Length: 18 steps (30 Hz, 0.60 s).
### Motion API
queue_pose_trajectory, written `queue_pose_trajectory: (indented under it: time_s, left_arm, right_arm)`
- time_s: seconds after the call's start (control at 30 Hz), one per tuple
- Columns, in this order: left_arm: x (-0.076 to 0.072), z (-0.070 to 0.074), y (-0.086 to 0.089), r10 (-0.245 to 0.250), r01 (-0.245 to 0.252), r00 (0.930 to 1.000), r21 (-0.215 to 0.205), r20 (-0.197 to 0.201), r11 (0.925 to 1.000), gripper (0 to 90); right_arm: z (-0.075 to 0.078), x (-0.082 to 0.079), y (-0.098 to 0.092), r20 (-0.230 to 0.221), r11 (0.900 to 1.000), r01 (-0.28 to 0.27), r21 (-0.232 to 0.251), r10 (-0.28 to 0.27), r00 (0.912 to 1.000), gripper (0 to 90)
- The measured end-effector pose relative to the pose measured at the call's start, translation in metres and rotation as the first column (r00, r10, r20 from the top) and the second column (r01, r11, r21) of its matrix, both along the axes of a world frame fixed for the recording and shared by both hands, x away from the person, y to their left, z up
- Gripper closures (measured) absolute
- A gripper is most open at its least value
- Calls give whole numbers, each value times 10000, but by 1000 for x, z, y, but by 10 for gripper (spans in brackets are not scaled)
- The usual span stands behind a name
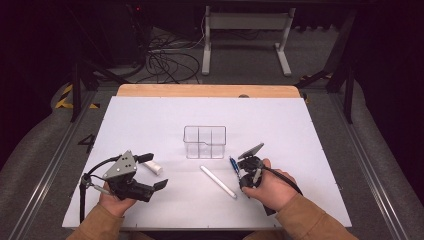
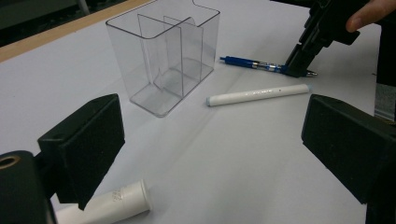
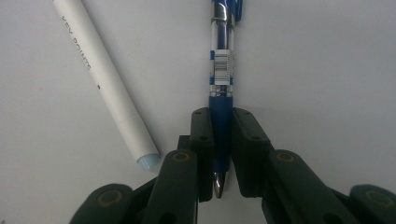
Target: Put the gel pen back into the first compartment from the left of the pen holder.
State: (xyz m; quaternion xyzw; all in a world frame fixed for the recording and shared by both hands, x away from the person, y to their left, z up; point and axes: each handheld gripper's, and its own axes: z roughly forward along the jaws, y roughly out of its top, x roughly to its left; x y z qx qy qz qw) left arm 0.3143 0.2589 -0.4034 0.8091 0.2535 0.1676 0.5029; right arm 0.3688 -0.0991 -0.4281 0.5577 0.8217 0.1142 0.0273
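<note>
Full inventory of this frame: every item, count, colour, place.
Blue pen: 1, blue and clear, lying on the mat, grip end clamped by the right gripper.
White marker: 1, white with pale blue tip, lying on the mat beside the pen.
White tube: 1, white, on the mat by the left gripper.
Clear organiser: 1, transparent, divided compartments, mid-mat.
White mat: 1, covering the wooden table.
Left gripper: 1, black, jaws wide apart, holding nothing.
Right gripper: 1, black, shut on the pen.
Hands, tan sleeves: 2, near edge.
</note>
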Motion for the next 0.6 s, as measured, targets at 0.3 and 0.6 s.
queue_pose_trajectory:
  time_s: [0.3,0.6]
  left_arm:
    - [1,1,0,141,-142,9999,140,74,9998,66]
    - [1,1,0,250,-250,9997,146,29,9996,69]
  right_arm:
    - [1,0,-1,89,9999,-109,-34,109,9999,802]
    - [19,-7,-14,496,9976,-654,247,641,9967,803]
